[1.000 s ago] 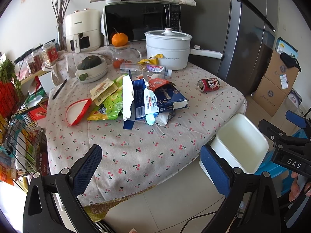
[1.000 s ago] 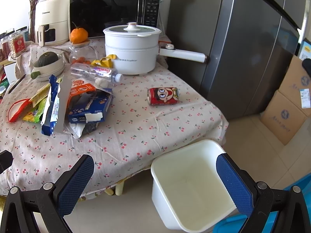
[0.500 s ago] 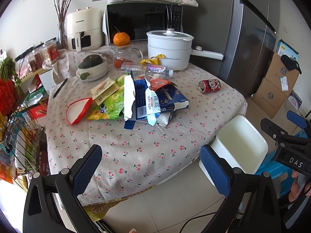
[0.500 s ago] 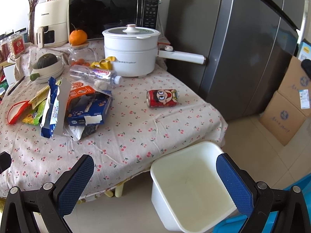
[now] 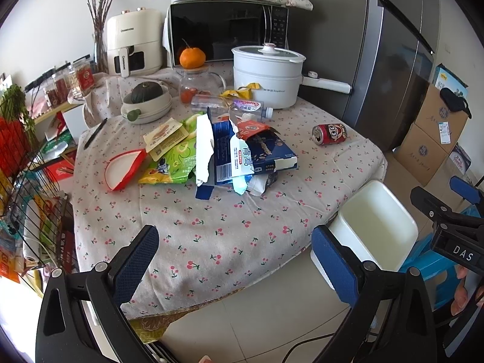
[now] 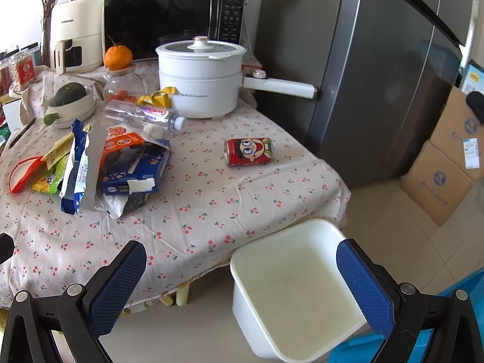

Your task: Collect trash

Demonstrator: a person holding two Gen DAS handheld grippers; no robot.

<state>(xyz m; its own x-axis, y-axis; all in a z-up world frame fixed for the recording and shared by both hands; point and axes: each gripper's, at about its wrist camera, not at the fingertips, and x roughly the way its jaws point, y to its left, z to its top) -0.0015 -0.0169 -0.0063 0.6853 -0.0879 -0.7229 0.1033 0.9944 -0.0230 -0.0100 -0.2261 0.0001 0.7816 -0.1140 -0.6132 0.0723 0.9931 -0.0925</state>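
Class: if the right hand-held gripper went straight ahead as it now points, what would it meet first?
Probably the cherry-print tablecloth near the table's front edge, short of the red can; depth is uncertain.

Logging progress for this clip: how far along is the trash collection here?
Nothing looks collected: the white bin beside the table holds no trash. Neither the left gripper nor the right gripper holds anything; both are open. Still on the table: red can, plastic bottle, torn blue box, green wrapper.
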